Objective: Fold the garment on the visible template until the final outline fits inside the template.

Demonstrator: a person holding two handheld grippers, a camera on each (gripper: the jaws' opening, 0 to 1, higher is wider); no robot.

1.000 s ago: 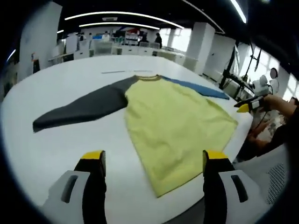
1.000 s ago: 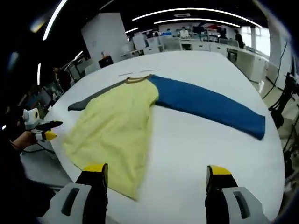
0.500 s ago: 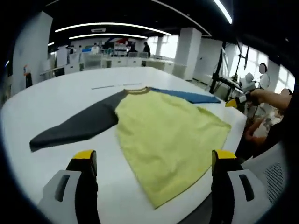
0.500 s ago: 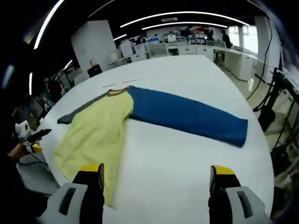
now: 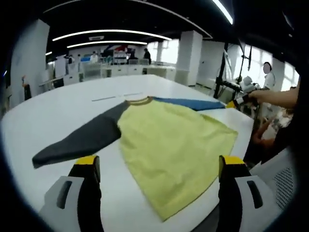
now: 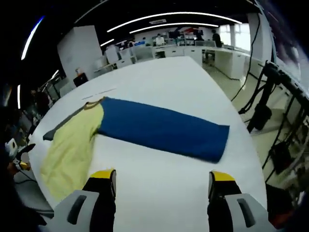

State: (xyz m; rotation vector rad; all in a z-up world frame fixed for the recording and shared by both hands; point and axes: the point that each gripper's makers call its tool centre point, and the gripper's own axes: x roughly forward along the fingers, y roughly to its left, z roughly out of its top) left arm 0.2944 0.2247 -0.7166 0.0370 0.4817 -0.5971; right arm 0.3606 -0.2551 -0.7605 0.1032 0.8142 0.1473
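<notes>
Lying flat on the wide white tabletop (image 5: 58,106) is the long-sleeved garment with a pale yellow body (image 5: 169,145), its front spread out and its hem near the table's edge; its dark grey sleeve (image 5: 79,142) stretches straight out to one side, and its blue sleeve (image 6: 161,133) stretches to the other, both flat on the table; a thin brownish collar band (image 5: 140,101) closes the neck; two faint line marks (image 5: 113,97) sit on the table just beyond the collar; the left gripper (image 5: 157,166) hangs above the table edge beside the hem, its yellow-tipped jaws set wide apart and holding nothing; the right gripper (image 6: 161,181) hovers above bare tabletop near the blue sleeve, its jaws likewise wide and empty; in the left gripper view the right gripper appears at the far right, gripped in a hand (image 5: 256,94); office desks and white columns (image 5: 188,55) stand beyond the table.
</notes>
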